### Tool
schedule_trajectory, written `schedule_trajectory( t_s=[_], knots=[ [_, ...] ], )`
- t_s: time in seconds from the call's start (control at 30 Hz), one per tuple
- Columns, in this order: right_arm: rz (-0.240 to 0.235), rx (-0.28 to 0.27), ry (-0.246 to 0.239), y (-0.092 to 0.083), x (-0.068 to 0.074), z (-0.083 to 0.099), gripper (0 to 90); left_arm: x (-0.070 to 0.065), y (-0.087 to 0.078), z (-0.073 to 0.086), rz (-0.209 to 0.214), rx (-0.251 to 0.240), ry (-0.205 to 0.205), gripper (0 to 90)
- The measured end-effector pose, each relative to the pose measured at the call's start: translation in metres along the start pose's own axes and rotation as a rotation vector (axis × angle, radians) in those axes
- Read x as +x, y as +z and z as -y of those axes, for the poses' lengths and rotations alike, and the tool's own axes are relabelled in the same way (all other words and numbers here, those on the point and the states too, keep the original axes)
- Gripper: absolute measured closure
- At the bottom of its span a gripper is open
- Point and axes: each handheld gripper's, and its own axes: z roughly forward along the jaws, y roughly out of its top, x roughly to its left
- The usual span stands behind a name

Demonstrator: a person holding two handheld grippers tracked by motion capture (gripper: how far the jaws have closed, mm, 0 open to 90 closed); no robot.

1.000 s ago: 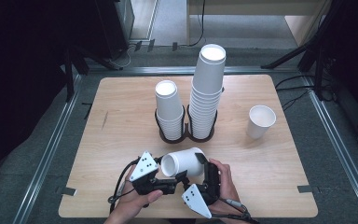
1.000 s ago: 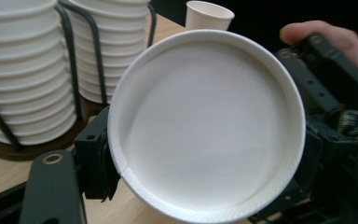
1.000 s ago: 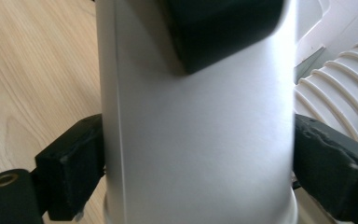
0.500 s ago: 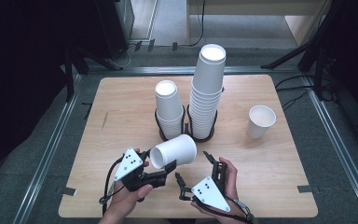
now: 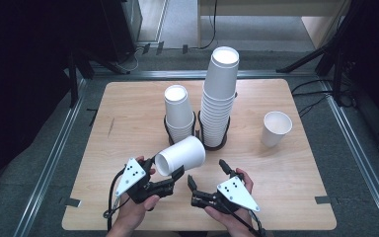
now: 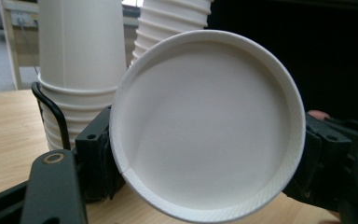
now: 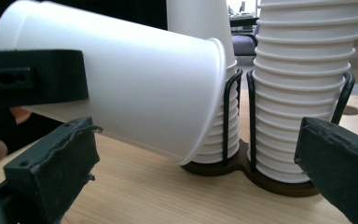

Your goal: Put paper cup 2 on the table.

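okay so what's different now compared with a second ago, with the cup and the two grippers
The right gripper has just been opening its jaws, let go of the held cup and drew back. The left gripper, shut on that cup, lifted it toward the holder. The two stacks and the lone cup stayed put.

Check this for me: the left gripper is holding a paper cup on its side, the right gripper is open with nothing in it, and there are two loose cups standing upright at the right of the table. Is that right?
Not quite: one loose cup stands upright at the right of the table, not two, as the high view shows. The rest holds: the left gripper holds a paper cup on its side, and the right gripper is open with nothing in it.
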Motion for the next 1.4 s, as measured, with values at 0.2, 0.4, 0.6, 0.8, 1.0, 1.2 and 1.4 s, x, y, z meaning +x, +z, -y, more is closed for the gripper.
schedule_trajectory(
  t_s=[0.2, 0.4, 0.6, 0.8, 1.0, 1.2, 1.4],
  knots=[
    [-0.013, -0.007, 0.199, 0.0, 0.003, -0.004, 1.1, 0.002, -0.001, 0.0, -0.012, -0.028, 0.007, 23.7],
    [-0.003, -0.003, 0.325, 0.001, 0.007, -0.007, 2.4, 0.001, 0.0, 0.002, -0.006, -0.035, 0.006, 23.6],
    [0.02, 0.039, 0.507, 0.003, 0.002, -0.01, 0.1, -0.002, 0.002, 0.005, -0.013, -0.045, 0.023, 23.6],
    [0.028, 0.081, 0.676, 0.004, -0.003, -0.012, 0.0, -0.003, 0.004, 0.009, -0.025, -0.068, 0.024, 23.6],
    [0.015, 0.097, 0.953, 0.008, -0.011, -0.008, 0.0, -0.005, 0.007, 0.012, -0.024, -0.072, 0.032, 23.6],
    [-0.012, 0.092, 1.15, 0.01, -0.011, -0.003, 0.0, -0.008, 0.009, 0.016, -0.02, -0.071, 0.037, 23.6],
    [-0.051, 0.094, 1.316, 0.01, -0.013, -0.004, 0.0, -0.011, 0.011, 0.018, -0.018, -0.065, 0.047, 23.6]
  ],
)
